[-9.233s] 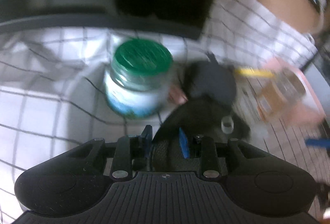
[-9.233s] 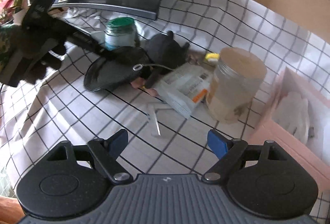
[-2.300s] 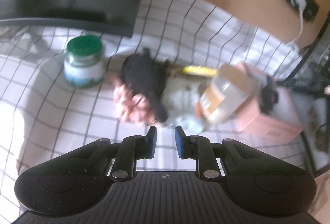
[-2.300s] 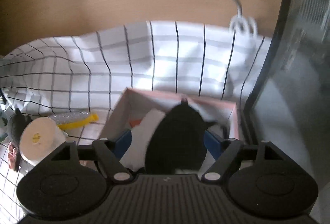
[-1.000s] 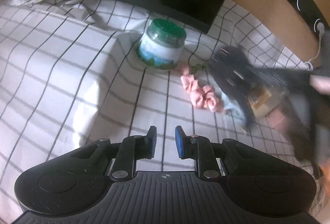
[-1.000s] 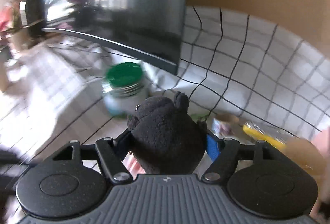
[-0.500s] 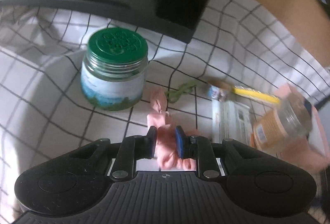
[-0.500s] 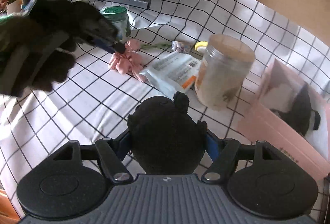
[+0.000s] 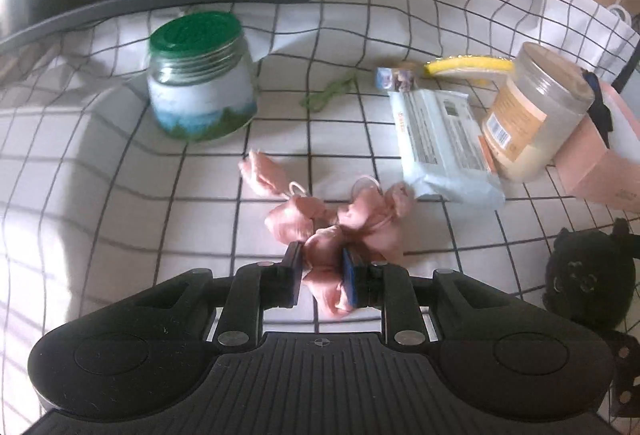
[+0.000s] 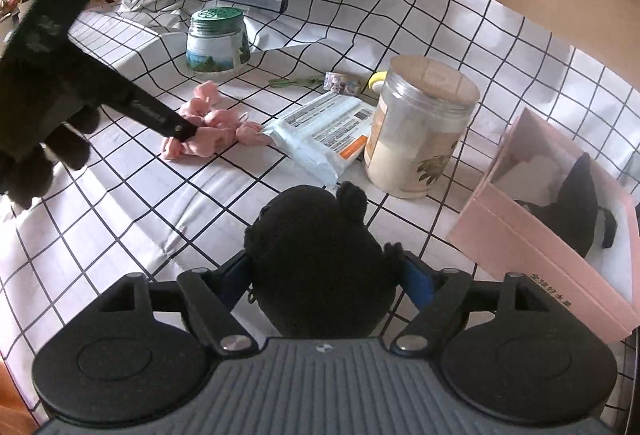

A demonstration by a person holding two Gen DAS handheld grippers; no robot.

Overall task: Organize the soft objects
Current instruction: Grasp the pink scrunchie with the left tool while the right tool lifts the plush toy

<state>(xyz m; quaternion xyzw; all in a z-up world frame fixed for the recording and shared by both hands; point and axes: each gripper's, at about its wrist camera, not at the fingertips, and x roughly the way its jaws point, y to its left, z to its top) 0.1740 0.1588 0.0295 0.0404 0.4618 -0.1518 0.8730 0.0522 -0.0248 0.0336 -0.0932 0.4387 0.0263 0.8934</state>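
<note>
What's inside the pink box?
Inside the pink box lies a black soft thing on something white. The box's near wall hides whatever lies lower down.

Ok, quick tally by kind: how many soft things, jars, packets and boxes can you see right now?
Soft things: 3 (pink scrunchie, black plush, black soft item in box)
Jars: 2 (green-lidded jar, tan-lidded jar)
Packets: 1 (wipes packet)
Boxes: 1 (pink box)
Total: 7

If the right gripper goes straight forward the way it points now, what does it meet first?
Probably the wipes packet. The right gripper, shut on the black plush toy, points along the checked cloth toward it; the plastic jar stands just right of that line. Depth is unclear.
</note>
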